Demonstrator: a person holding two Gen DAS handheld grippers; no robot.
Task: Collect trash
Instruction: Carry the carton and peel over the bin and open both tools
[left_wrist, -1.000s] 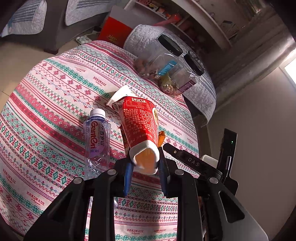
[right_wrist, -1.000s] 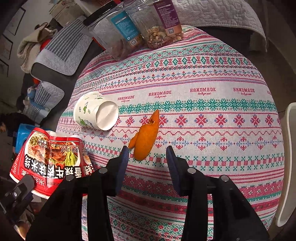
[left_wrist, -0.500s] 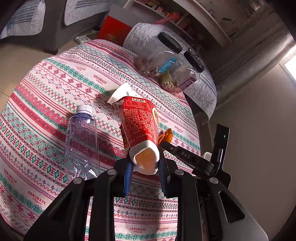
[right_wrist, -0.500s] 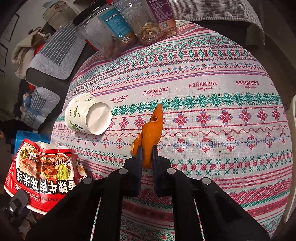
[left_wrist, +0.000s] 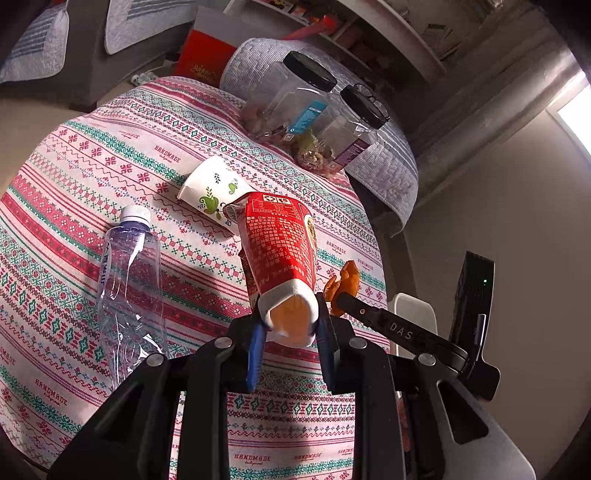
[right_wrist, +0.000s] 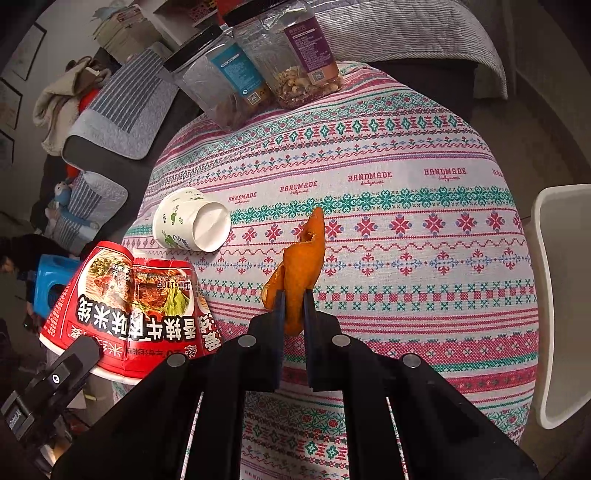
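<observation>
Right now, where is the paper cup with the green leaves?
The paper cup lies on its side on the tablecloth, left of the orange peel in the right wrist view, just beyond the red noodle tub.

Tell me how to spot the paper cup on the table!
Find the round table with the pink and green patterned tablecloth. Near its left edge in the right wrist view, the paper cup lies tipped on its side. It is white with green leaf drawings, unlike the red noodle tub beside it.
</observation>
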